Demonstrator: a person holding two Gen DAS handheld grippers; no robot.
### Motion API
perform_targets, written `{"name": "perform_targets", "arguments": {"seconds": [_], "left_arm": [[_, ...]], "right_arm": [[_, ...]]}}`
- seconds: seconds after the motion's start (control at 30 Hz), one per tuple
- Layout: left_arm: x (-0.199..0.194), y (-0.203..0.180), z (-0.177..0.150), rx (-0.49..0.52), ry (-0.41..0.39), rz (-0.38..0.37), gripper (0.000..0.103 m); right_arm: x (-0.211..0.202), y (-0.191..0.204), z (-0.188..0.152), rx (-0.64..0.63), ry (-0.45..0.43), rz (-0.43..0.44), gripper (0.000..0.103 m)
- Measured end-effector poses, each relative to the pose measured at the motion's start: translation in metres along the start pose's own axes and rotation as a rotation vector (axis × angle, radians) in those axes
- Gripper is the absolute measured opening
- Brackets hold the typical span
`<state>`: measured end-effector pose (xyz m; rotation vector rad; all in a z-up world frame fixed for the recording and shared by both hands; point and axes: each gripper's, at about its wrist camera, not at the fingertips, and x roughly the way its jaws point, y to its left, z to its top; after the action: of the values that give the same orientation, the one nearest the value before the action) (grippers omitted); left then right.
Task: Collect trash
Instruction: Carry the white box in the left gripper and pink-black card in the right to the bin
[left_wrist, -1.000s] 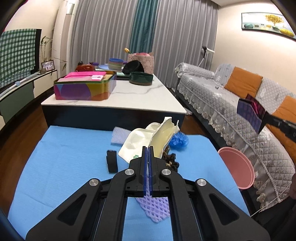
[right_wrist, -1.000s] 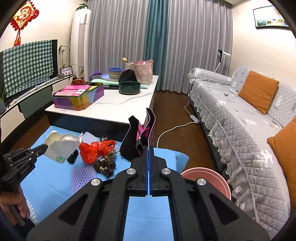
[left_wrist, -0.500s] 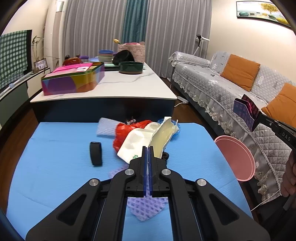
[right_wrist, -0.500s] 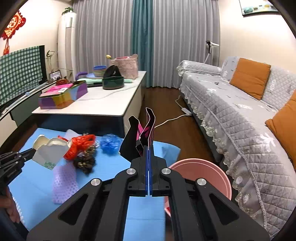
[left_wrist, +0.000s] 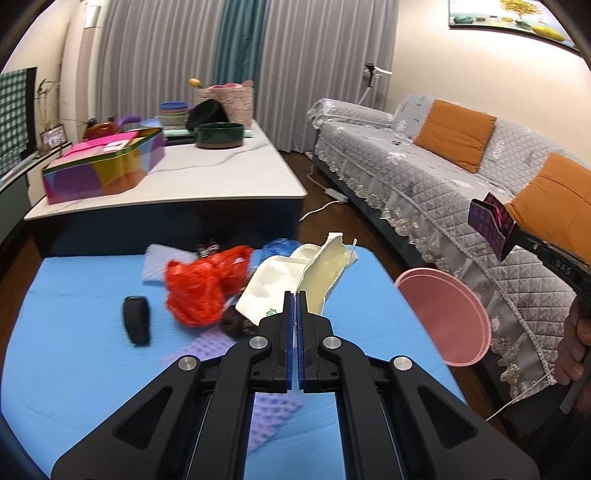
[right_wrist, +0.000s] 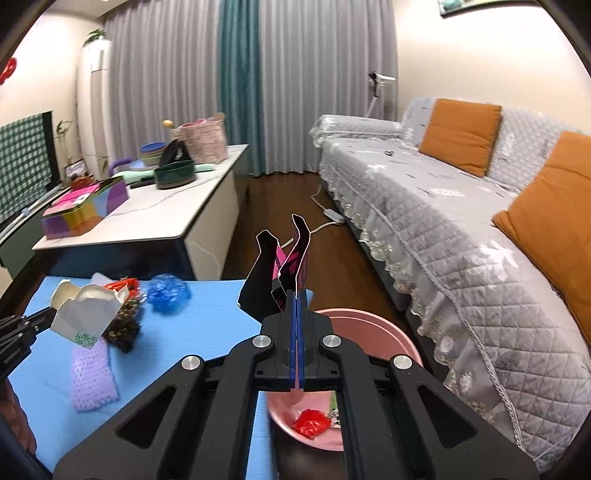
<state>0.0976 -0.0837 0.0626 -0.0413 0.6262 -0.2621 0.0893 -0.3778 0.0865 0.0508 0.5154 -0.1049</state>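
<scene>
Right gripper (right_wrist: 296, 295) clamped on dark wrapper (right_wrist: 280, 273), directly above pink basin (right_wrist: 369, 325). Left gripper (left_wrist: 295, 295) clamped on white tray (left_wrist: 273, 284), basin to its right, farther off.

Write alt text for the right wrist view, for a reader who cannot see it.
The right gripper is shut on a black and pink carton, held above a pink basin that already holds red scrap. To the left, the left gripper holds a white food box over a blue mat strewn with trash; a grey sofa lines the right.
</scene>
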Motion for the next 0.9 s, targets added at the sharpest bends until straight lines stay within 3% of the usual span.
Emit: {"name": "perform_targets", "arguments": {"seconds": [0.9], "left_arm": [[0.062,-0.138,0.04,0.134,0.0,-0.226,0.001]], "right_arm": [[0.014,-0.086,-0.018,0.109,0.026,-0.139,0.001]]}}
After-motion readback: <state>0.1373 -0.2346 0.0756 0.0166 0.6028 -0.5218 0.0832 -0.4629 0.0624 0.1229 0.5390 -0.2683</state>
